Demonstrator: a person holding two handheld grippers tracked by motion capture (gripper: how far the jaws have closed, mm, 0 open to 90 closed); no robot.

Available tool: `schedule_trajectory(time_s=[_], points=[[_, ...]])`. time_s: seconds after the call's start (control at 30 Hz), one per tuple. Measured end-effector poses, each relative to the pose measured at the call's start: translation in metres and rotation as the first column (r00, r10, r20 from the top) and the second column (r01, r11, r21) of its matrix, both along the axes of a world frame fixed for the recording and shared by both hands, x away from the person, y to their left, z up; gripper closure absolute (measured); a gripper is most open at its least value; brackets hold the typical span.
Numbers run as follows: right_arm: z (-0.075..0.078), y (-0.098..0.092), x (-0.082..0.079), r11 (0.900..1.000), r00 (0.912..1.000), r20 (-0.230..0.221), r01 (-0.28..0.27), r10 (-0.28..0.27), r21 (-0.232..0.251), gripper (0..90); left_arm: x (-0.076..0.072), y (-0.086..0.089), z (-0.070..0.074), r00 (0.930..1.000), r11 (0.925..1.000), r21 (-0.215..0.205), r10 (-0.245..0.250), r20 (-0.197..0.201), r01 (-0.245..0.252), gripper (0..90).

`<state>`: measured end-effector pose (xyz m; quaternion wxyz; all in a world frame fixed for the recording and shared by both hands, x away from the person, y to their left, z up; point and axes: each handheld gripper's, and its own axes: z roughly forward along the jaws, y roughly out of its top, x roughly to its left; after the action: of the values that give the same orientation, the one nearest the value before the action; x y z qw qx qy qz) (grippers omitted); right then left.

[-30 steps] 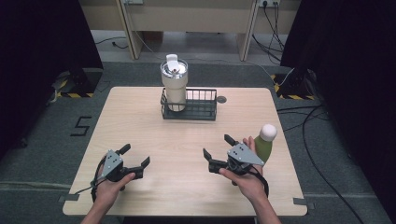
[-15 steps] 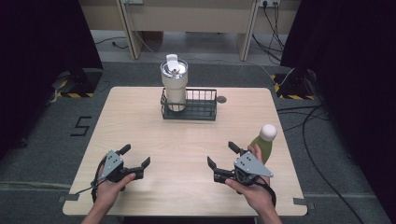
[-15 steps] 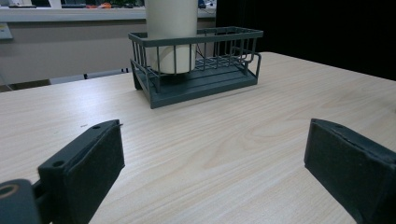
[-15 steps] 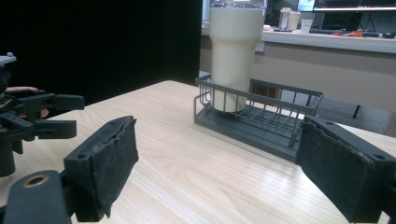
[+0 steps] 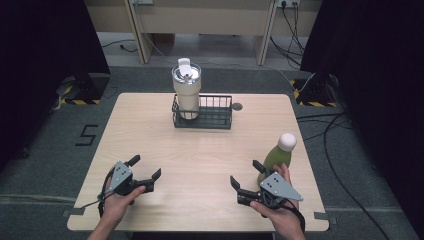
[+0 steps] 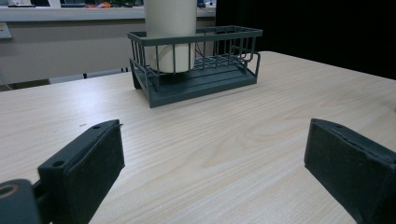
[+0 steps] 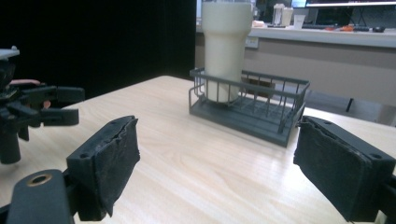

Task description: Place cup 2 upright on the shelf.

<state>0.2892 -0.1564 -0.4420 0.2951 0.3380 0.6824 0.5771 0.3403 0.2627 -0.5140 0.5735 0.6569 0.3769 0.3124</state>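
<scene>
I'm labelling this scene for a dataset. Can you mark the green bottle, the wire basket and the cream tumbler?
green bottle (image 5: 276, 159), high view, on its green body below the white cap.
wire basket (image 5: 218, 122), high view, on its front wall.
cream tumbler (image 7: 224, 44), right gripper view, on the middle of its body.

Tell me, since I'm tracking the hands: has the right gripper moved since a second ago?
Yes. The right gripper has slid toward the table's near edge, away from the wire basket, and now sits nearer than the green bottle. Its jaws, empty, have been closing.
</scene>
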Motion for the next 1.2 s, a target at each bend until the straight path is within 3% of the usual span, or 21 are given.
schedule_trajectory(time_s=[0.43,0.8,1.2], points=[[0.000,-0.015,-0.019,1.000,0.9998,0.016,0.013,-0.013,-0.010,13.7,0.000,0.000,0.000,1.0000,1.0000,0.002,-0.001,-0.001,0.001,4.1],[-0.001,-0.027,-0.034,0.999,0.9979,0.041,0.051,-0.051,-0.006,8.2,0.000,-0.001,-0.001,1.0000,1.0000,0.005,-0.003,-0.003,0.003,4.1],[0.005,-0.044,-0.039,0.987,0.9826,0.098,0.159,-0.158,-0.002,1.1,0.000,-0.002,-0.001,1.0000,1.0000,0.007,-0.004,-0.005,0.004,4.2]])
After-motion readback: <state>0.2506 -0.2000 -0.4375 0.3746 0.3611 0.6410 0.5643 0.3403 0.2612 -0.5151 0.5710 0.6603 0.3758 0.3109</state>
